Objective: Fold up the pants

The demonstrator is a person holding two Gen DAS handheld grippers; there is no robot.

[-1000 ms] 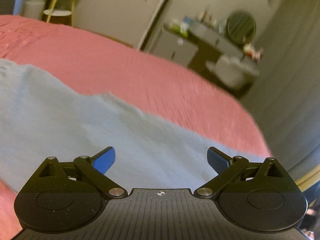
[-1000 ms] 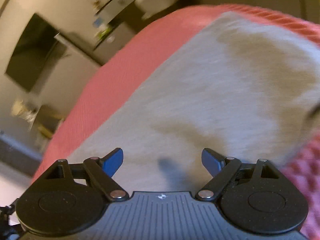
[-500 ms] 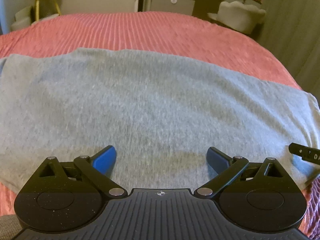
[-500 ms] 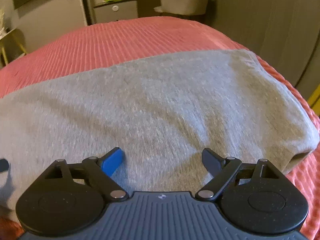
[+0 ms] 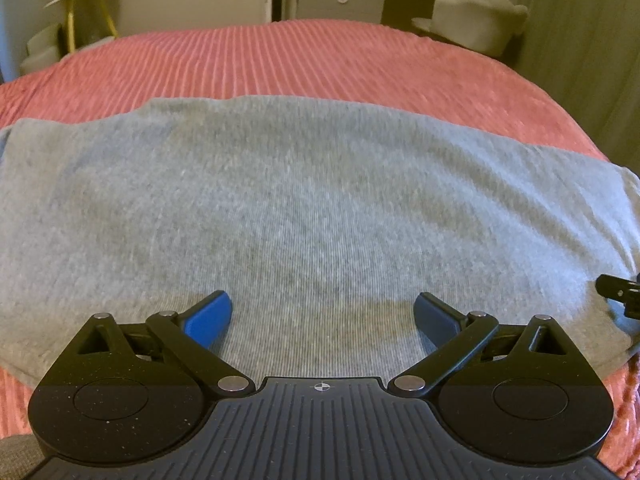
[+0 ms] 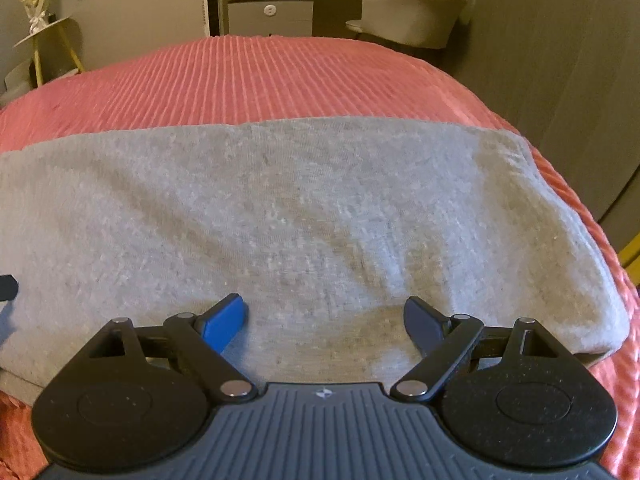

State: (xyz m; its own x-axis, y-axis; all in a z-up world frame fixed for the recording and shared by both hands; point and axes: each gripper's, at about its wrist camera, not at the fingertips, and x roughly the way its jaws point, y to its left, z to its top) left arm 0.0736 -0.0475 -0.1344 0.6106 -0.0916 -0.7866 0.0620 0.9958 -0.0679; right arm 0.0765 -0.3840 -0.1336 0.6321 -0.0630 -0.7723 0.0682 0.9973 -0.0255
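The grey pants (image 5: 312, 200) lie flat across the pink bed as a wide band; they also fill the right wrist view (image 6: 304, 216). My left gripper (image 5: 323, 312) is open and empty, its blue fingertips just above the near part of the cloth. My right gripper (image 6: 324, 318) is open and empty too, over the near part of the cloth toward its right end. A bit of the right gripper (image 5: 620, 292) shows at the right edge of the left wrist view.
The pink ribbed bedspread (image 5: 320, 60) stretches beyond the pants to the far edge. Past the bed stand a grey cabinet (image 6: 272, 16), a pale armchair (image 6: 412, 12) and a small round side table with gold legs (image 5: 80, 4). A grey wall or curtain is on the right.
Both views swung from tilted, blurred angles to level and face the pants head on. Both grippers stayed open, now lower and closer over the near part of the cloth.
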